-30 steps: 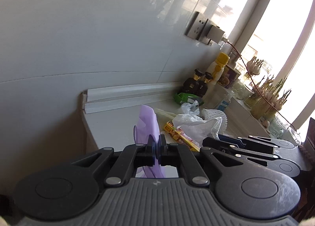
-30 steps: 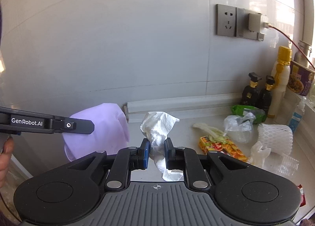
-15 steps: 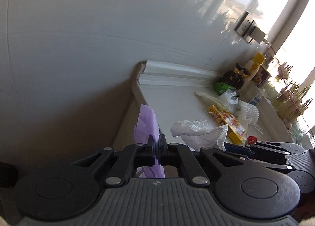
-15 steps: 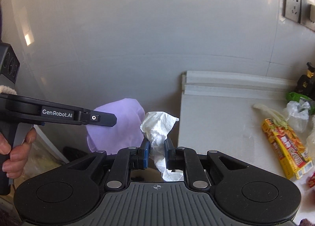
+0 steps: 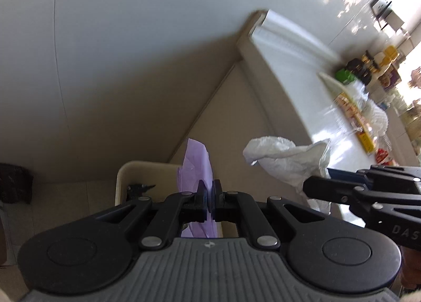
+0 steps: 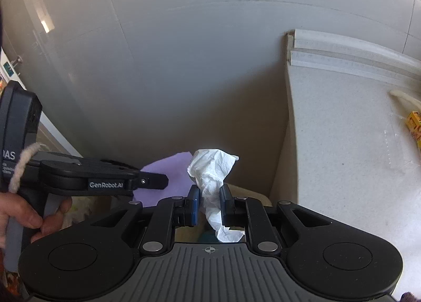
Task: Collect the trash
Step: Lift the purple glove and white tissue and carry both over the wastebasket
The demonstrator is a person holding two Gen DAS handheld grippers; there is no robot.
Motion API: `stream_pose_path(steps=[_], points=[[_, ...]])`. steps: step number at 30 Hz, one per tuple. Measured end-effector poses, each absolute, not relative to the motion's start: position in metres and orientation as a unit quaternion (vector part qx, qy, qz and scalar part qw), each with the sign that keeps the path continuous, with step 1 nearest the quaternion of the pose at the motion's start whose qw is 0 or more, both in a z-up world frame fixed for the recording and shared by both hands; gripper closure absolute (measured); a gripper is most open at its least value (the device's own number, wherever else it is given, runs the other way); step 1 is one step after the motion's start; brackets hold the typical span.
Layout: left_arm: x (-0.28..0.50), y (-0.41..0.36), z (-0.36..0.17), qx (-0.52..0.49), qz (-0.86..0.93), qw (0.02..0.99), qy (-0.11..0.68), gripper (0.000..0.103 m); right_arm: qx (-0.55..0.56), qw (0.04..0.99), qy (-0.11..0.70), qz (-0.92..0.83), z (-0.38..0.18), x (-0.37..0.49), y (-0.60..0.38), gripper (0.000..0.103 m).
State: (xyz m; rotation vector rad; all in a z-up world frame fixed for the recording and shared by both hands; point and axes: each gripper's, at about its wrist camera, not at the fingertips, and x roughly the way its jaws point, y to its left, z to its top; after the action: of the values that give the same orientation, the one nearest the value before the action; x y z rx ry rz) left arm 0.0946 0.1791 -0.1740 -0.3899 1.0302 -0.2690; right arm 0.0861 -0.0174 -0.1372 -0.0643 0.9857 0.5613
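Note:
My left gripper (image 5: 209, 194) is shut on a thin purple sheet (image 5: 198, 163), which stands on edge above the cream rim of a trash bin (image 5: 147, 166) on the floor. In the right wrist view the same purple sheet (image 6: 171, 173) shows behind the left gripper (image 6: 164, 181), held by a hand at the left edge. My right gripper (image 6: 209, 200) is shut on a crumpled white tissue (image 6: 213, 170), past the left end of the counter (image 6: 342, 144). From the left wrist view the tissue (image 5: 286, 154) hangs to the right, with the right gripper's fingers (image 5: 339, 188) behind it.
The white counter (image 5: 302, 75) runs to the far right and carries a yellow snack wrapper (image 5: 355, 120), plastic bags, a white foam net and dark bottles (image 5: 360, 70). A grey tiled wall (image 6: 184, 65) stands behind. A dark object (image 5: 15, 183) lies on the floor at left.
Both grippers have come down and swung left off the counter, each keeping its load. The bin's rim has come into view under the left gripper, and the counter trash has slid off to the right.

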Motion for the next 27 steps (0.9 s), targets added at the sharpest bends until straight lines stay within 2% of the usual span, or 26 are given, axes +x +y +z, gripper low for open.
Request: stream_pose_path(steps=[11,17,27], points=[[0.114,0.183,-0.258,-0.192,-0.112,0.804,0.552,0.100,-0.067,0.816,0.514,0.255,-0.196,0.082,0.020,0.089],[0.131,0.184,-0.301,-0.180,-0.089,0.784,0.587,0.100,-0.061,0.802,0.547,0.231,-0.238,0.108,0.033,0.089],[0.134,0.190,-0.341,-0.170,-0.036,0.753,0.634,0.098,-0.075,0.777,0.592,0.197,-0.291,0.145,0.034,0.089]])
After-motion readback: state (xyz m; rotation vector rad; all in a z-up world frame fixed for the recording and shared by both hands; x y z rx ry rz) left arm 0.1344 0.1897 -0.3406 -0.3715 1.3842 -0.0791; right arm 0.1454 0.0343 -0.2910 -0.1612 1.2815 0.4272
